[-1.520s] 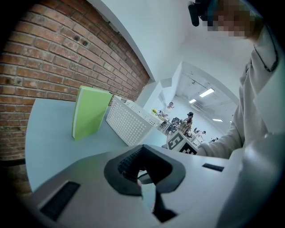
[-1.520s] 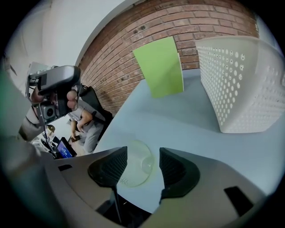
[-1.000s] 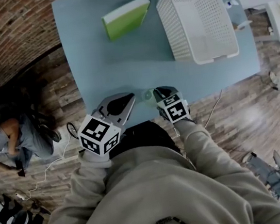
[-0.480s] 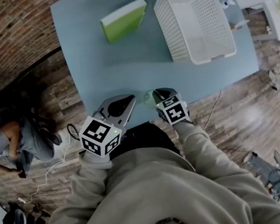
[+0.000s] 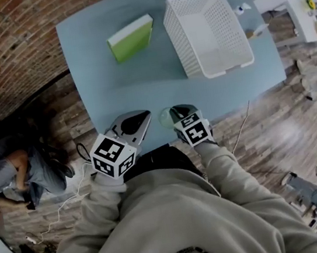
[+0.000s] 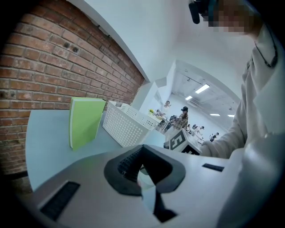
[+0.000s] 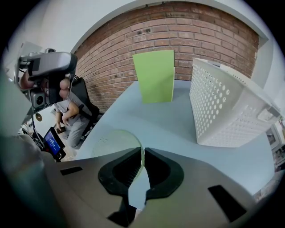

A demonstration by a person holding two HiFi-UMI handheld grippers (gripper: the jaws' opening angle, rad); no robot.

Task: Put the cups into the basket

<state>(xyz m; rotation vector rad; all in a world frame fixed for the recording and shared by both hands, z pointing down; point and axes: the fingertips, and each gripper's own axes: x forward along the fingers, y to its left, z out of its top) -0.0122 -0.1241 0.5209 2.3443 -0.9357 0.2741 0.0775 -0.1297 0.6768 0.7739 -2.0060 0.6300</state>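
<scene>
Right tool (image 7: 142, 153) nudged up, pinching cup (image 7: 113, 142) rim; left tool (image 6: 142, 149) clenched.
Blue-grey tabletop (image 5: 123, 87), brick wall (image 5: 5, 45), wood floor (image 5: 265, 130); white perforated basket (image 5: 177, 37), green book (image 5: 130, 38); cup clear, greenish.

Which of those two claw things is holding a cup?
The right gripper: its jaws pinch the rim of the clear greenish cup. The left gripper has shut jaws with nothing between them.

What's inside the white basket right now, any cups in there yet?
Nothing visible: the head view shows the basket with a bare floor, no cups. Its near walls may hide a strip. The one cup is clamped in the right hand-held gripper.
</scene>
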